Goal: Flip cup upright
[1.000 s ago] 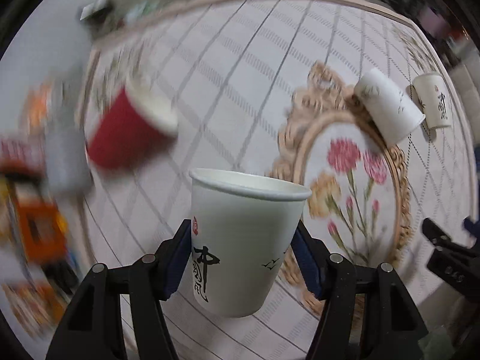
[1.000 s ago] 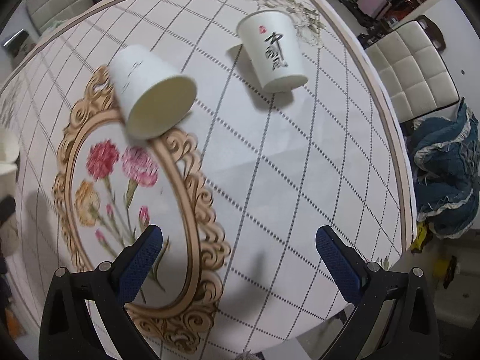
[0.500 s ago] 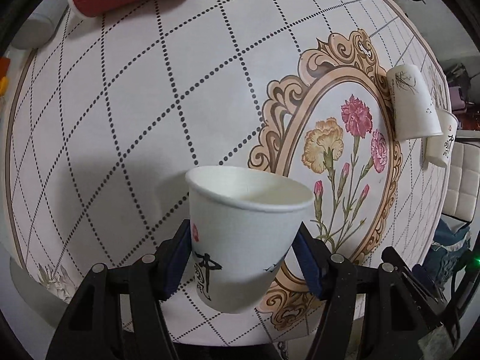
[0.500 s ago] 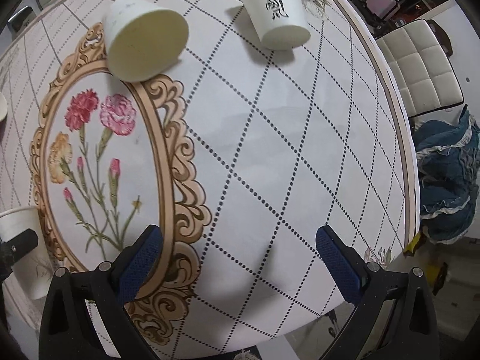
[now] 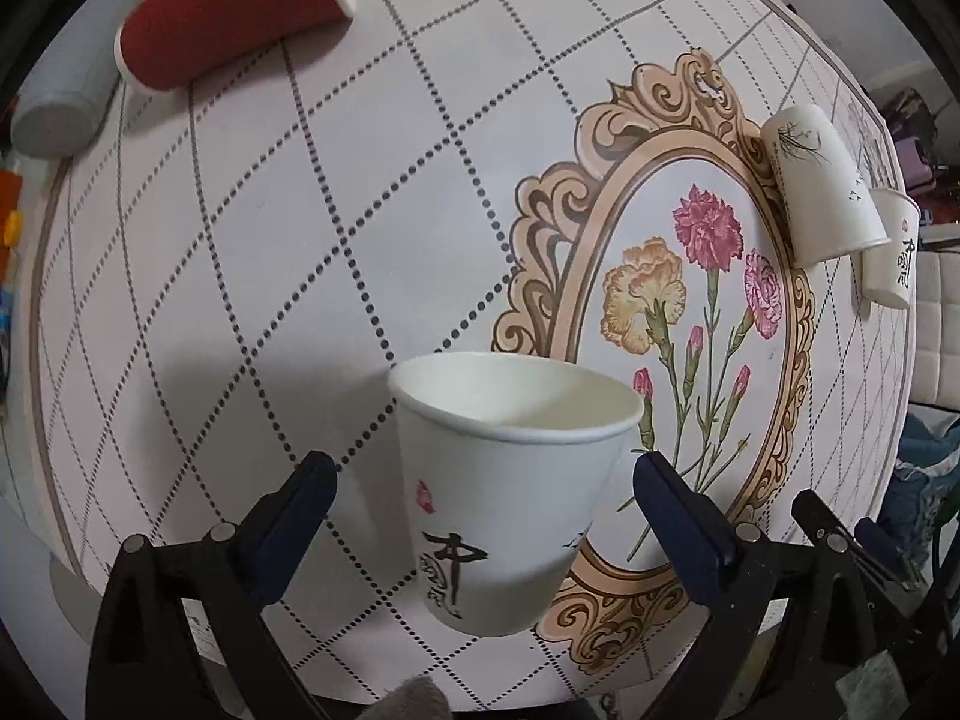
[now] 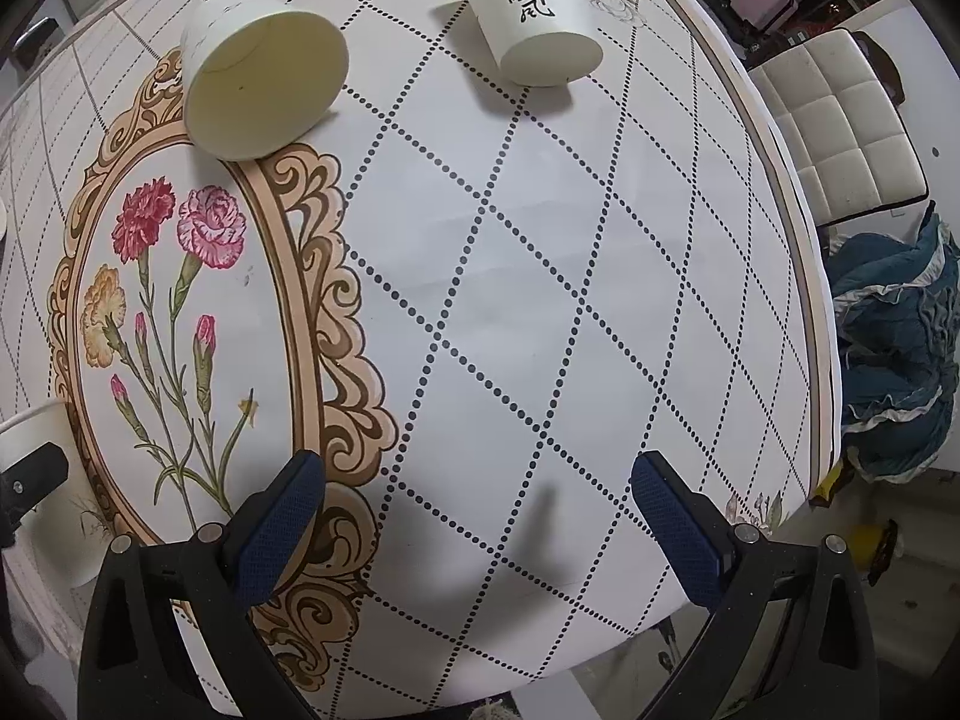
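A white paper cup with black calligraphy [image 5: 510,492] stands upright near the table's front edge, between the fingers of my left gripper [image 5: 486,534]. The jaws are open, with a gap on each side of the cup. The same cup shows at the left edge of the right wrist view [image 6: 36,480]. My right gripper [image 6: 474,534] is open and empty above the tablecloth. A white cup with a plant print [image 6: 258,75] lies on its side on the ornate frame print. Another calligraphy cup [image 6: 534,12] stands upside down at the far right.
A red ribbed cup [image 5: 234,6] lies on its side at the far left, next to a grey cup [image 5: 60,114]. The round table [image 6: 540,276] has a checked cloth with a flower medallion. A white chair [image 6: 840,132] and blue cloth [image 6: 894,354] are beside it.
The left gripper's jaws have opened off the calligraphy cup, which now stands on the table. The right gripper has drifted closer to the two far cups and stayed open.
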`<action>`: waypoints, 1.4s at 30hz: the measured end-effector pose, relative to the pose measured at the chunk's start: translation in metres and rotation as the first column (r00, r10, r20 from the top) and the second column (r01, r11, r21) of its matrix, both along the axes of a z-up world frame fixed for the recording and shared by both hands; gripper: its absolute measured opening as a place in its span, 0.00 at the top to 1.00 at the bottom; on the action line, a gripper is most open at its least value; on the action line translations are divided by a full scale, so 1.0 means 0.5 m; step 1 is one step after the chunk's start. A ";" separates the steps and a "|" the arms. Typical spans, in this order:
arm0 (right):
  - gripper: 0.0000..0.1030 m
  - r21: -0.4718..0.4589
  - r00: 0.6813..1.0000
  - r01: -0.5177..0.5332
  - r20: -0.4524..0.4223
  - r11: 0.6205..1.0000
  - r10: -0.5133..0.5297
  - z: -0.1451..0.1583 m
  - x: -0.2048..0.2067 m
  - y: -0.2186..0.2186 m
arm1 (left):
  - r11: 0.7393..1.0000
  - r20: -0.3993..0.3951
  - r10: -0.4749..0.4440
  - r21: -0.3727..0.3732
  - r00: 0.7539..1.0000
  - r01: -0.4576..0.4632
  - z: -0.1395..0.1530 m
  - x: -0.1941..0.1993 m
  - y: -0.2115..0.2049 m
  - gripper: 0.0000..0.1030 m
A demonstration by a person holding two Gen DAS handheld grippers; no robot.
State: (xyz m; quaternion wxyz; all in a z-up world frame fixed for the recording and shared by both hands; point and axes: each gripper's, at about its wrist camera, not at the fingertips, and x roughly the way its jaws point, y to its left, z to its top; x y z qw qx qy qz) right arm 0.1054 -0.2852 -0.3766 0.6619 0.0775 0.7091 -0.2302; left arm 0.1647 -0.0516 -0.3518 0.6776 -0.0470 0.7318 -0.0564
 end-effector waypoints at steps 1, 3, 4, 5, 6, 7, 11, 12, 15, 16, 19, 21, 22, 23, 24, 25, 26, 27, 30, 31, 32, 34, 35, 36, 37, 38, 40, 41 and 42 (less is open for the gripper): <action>0.00 0.001 1.000 0.001 -0.001 1.000 -0.001 0.000 0.001 0.000 | 1.000 0.007 -0.005 0.003 1.000 0.005 0.005 0.001 -0.003 0.02; 0.00 0.009 1.000 0.002 -0.002 1.000 -0.002 0.000 0.000 -0.001 | 1.000 0.016 -0.011 0.002 1.000 0.011 0.014 0.002 -0.010 0.02; 0.00 0.015 1.000 0.001 -0.002 1.000 -0.001 -0.001 -0.001 -0.002 | 1.000 0.020 -0.012 0.001 1.000 0.012 0.020 0.001 -0.009 0.02; 0.00 0.018 1.000 0.000 -0.001 1.000 0.000 -0.001 -0.003 -0.004 | 1.000 0.033 -0.015 0.003 0.999 0.015 0.034 0.002 -0.013 0.02; 0.00 0.021 1.000 0.000 0.001 1.000 0.000 -0.001 -0.003 -0.006 | 1.000 0.043 -0.018 0.008 0.999 0.018 0.043 -0.002 -0.010 0.02; 0.00 0.027 1.000 0.002 0.004 1.000 -0.002 -0.001 -0.005 -0.007 | 1.000 0.068 -0.021 0.014 0.997 0.020 0.060 -0.003 -0.011 0.02; 0.00 0.060 0.999 0.014 0.028 0.998 -0.016 0.006 -0.011 -0.014 | 1.000 0.149 -0.020 0.026 0.989 0.016 0.129 -0.018 -0.007 0.02; 0.00 0.068 0.999 0.013 0.037 0.998 -0.016 0.011 -0.013 -0.015 | 0.999 0.180 -0.018 0.033 0.983 0.012 0.151 -0.021 0.001 0.02; 0.00 0.087 0.998 -0.003 0.061 0.996 -0.002 0.025 -0.015 -0.008 | 0.995 0.258 -0.016 0.098 0.966 -0.010 0.188 -0.064 0.062 0.02; 0.00 0.092 0.998 -0.009 0.067 0.996 0.003 0.030 -0.016 -0.004 | 0.991 0.283 -0.015 0.131 0.959 -0.024 0.203 -0.069 0.075 0.02; 0.00 0.115 0.995 -0.043 0.098 0.992 0.031 0.052 -0.016 0.015 | 0.973 0.329 -0.005 0.218 0.944 -0.071 0.223 -0.089 0.136 0.02; 0.00 0.127 0.991 -0.075 0.120 0.989 0.059 0.070 -0.012 0.037 | 0.958 0.345 0.003 0.267 0.939 -0.101 0.236 -0.097 0.174 0.02; 0.00 0.132 0.990 -0.084 0.126 0.988 0.068 0.074 -0.009 0.045 | 0.951 0.346 0.006 0.287 0.938 -0.112 0.233 -0.104 0.181 0.02; 0.00 0.142 0.988 -0.100 0.134 0.985 0.081 0.083 -0.004 0.062 | 0.941 0.340 0.012 0.314 0.940 -0.125 0.227 -0.108 0.205 0.02; 0.00 0.154 0.986 -0.112 0.141 0.982 0.090 0.090 -0.001 0.078 | 0.932 0.333 0.016 0.335 0.943 -0.135 0.217 -0.111 0.219 0.02; 0.00 0.167 0.984 -0.126 0.149 0.978 0.101 0.096 0.002 0.095 | 0.925 0.328 0.020 0.351 0.944 -0.141 0.207 -0.114 0.233 0.02; 0.00 0.175 0.981 -0.143 0.156 0.974 0.115 0.102 0.006 0.114 | 0.921 0.324 0.024 0.360 0.946 -0.146 0.200 -0.118 0.243 0.02; 0.00 0.179 0.978 -0.161 0.162 0.971 0.132 0.107 0.011 0.133 | 0.917 0.319 0.029 0.369 0.947 -0.153 0.192 -0.122 0.260 0.02; 0.00 0.201 0.970 -0.204 0.172 0.958 0.171 0.116 0.025 0.191 | 0.912 0.300 0.038 0.379 0.953 -0.155 0.169 -0.126 0.298 0.02; 0.00 0.206 0.967 -0.219 0.172 0.954 0.185 0.118 0.032 0.214 | 0.913 0.290 0.039 0.379 0.956 -0.152 0.159 -0.125 0.312 0.02; 0.01 0.205 0.966 -0.229 0.171 0.952 0.195 0.119 0.039 0.231 | 0.912 0.286 0.038 0.381 0.957 -0.150 0.153 -0.123 0.318 0.02; 0.03 0.205 0.961 -0.254 0.168 0.945 0.221 0.119 0.050 0.269 | 0.911 0.287 0.031 0.387 0.957 -0.146 0.145 -0.121 0.330 0.02; 0.03 0.209 0.958 -0.264 0.169 0.942 0.231 0.118 0.056 0.288 | 0.910 0.287 0.027 0.389 0.957 -0.142 0.141 -0.119 0.338 0.02; 0.03 0.211 0.956 -0.274 0.167 0.938 0.241 0.115 0.062 0.307 | 0.911 0.286 0.025 0.389 0.958 -0.140 0.138 -0.118 0.345 0.02; 0.03 0.211 0.954 -0.281 0.164 0.936 0.249 0.111 0.067 0.320 | 0.912 0.284 0.025 0.386 0.959 -0.139 0.135 -0.117 0.350 0.02; 0.03 0.212 0.953 -0.287 0.162 0.934 0.256 0.109 0.072 0.337 | 0.916 0.278 0.025 0.379 0.960 -0.133 0.128 -0.115 0.359 0.02; 0.04 0.213 0.951 -0.296 0.157 0.931 0.267 0.101 0.083 0.368 | 0.919 0.266 0.018 0.376 0.964 -0.121 0.117 -0.111 0.366 0.02; 0.04 0.215 0.951 -0.299 0.154 0.930 0.270 0.098 0.086 0.376 | 0.920 0.257 0.014 0.375 0.966 -0.113 0.111 -0.109 0.369 0.02; 0.04 0.218 0.951 -0.300 0.147 0.929 0.272 0.091 0.092 0.389 | 0.922 0.251 0.011 0.373 0.968 -0.107 0.106 -0.107 0.371 0.02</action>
